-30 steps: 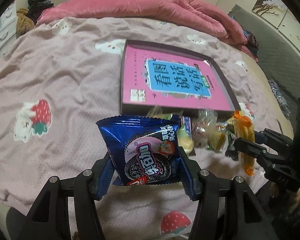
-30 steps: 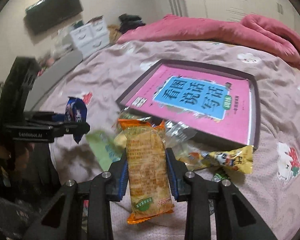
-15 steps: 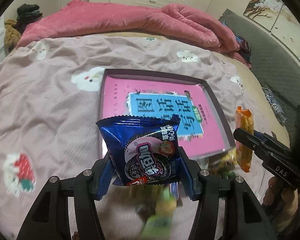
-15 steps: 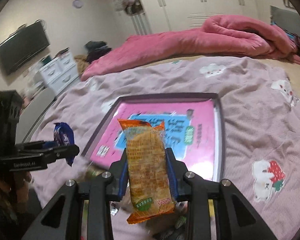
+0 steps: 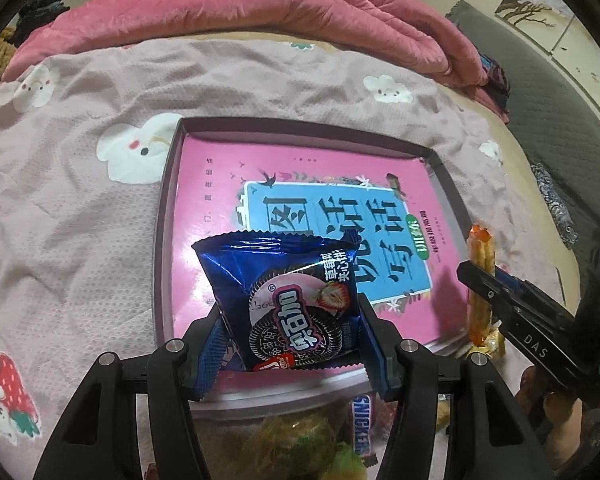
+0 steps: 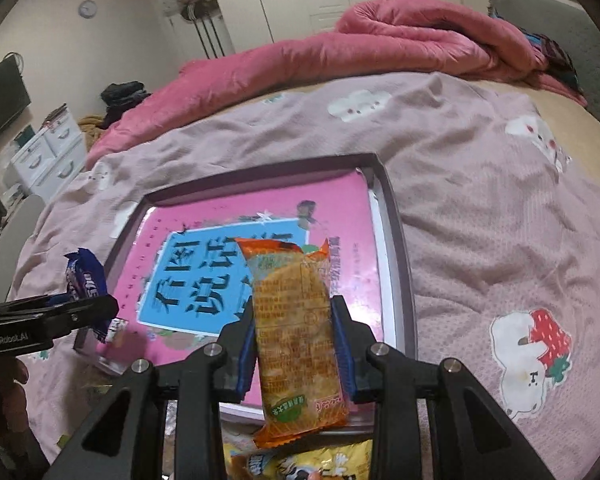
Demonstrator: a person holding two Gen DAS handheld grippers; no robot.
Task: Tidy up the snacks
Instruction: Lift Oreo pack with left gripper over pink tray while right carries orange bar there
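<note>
My left gripper (image 5: 290,344) is shut on a blue cookie packet (image 5: 284,300) and holds it upright over the near edge of a shallow dark-rimmed tray (image 5: 168,208) lined with a pink book cover. My right gripper (image 6: 296,344) is shut on a long orange cracker packet (image 6: 296,336), held above the tray (image 6: 396,248) near its front right part. Each gripper shows in the other's view: the right one (image 5: 500,288) with the orange packet (image 5: 482,256) at the right, the left one (image 6: 60,312) with the blue packet (image 6: 86,280) at the left.
Several loose snacks lie on the bedspread (image 5: 68,208) just in front of the tray, among them a Snickers bar (image 5: 362,424) and a yellow packet (image 6: 300,464). A rolled pink quilt (image 5: 240,12) lies across the far side of the bed. White drawers (image 6: 48,152) stand at the left.
Both grippers have moved forward over the bed with their packets, from above the loose snack pile to above the tray. The tray now fills the middle of both views.
</note>
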